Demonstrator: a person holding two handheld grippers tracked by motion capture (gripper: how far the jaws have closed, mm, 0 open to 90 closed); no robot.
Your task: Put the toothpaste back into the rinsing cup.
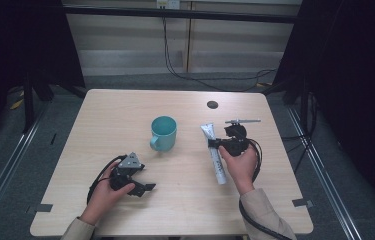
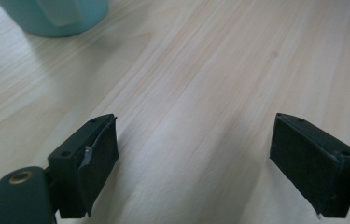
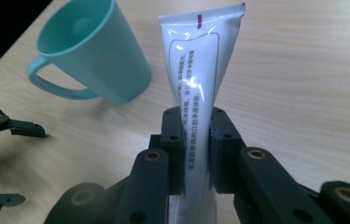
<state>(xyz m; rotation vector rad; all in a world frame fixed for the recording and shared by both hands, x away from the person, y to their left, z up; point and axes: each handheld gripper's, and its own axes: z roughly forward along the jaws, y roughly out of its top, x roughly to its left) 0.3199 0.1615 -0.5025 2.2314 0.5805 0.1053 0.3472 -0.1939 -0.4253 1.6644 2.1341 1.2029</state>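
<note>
On the pale wooden desk (image 1: 125, 120), right tongs (image 3: 196, 140) clench a white plastic tube (image 3: 196, 84) beside the teal plastic mug (image 3: 93, 51), left tongs (image 2: 196, 154) released; lift it steadily, gripping mid-body.

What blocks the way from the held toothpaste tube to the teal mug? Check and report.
Nothing visible does. The right tool is clamped on the toothpaste tube, and bare tabletop lies between it and the teal mug. The left tool sits well aside.
</note>
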